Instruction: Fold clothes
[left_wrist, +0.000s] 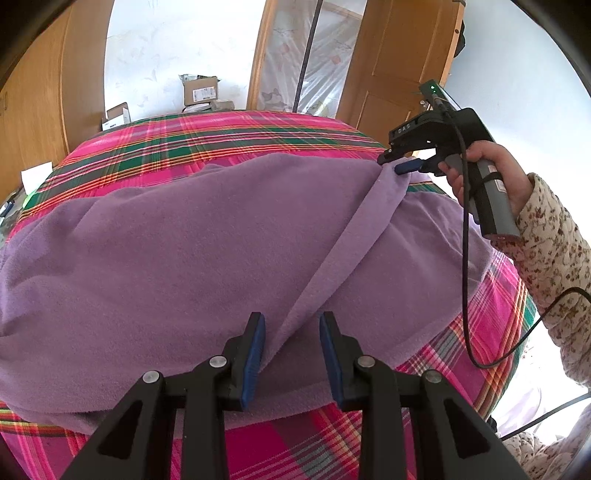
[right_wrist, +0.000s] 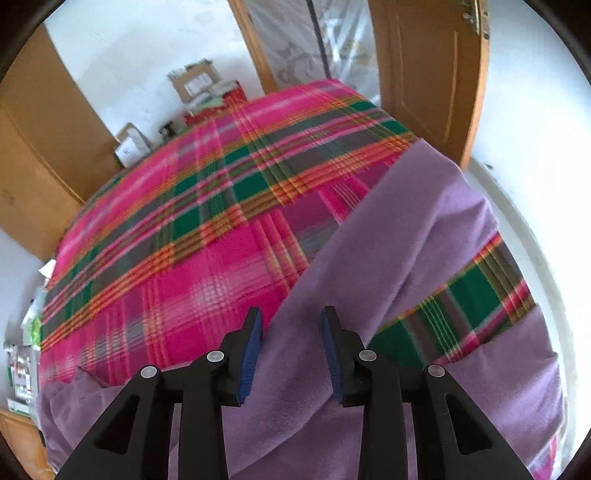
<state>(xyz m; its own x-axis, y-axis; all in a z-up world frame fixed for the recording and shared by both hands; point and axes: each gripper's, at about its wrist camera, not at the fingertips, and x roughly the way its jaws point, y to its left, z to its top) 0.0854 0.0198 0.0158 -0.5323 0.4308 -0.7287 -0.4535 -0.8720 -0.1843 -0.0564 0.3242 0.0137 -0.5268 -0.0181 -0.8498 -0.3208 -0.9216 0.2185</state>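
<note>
**Purple fleece spread on the plaid bed, both grippers open over a fold ridge**

So the purple fleece (left_wrist: 166, 251) is lying across a bed covered with a pink, green and orange plaid sheet (left_wrist: 229, 136). In the left wrist view the fleece fills most of the middle, with the sheet showing at 12 o'clock and again down at 5 to 6 o'clock. A raised fold ridge (left_wrist: 343, 236) runs through the fleece from about 1 o'clock down to the bottom centre.

The left gripper (left_wrist: 292, 354) sits at 6 o'clock with its blue pads apart. The near end of that ridge lies in the gap between them, but the pads aren't pressing on it.

The right gripper (left_wrist: 397, 164) is up at 1 to 2 o'clock in the same view, held by a hand (left_wrist: 487, 173) in a flowery sleeve (left_wrist: 554, 251), with a black cable (left_wrist: 466, 266) hanging off it. Its tips are right at the far end of the ridge. In its own view the right gripper (right_wrist: 291, 354) has its pads apart too, with a band of fleece (right_wrist: 388, 236) running under and between them, not pinched.

Background at 11 to 12 o'clock: cardboard boxes (left_wrist: 199, 90) against a white wall, and a wooden door (left_wrist: 399, 62) toward 1 o'clock.
</note>
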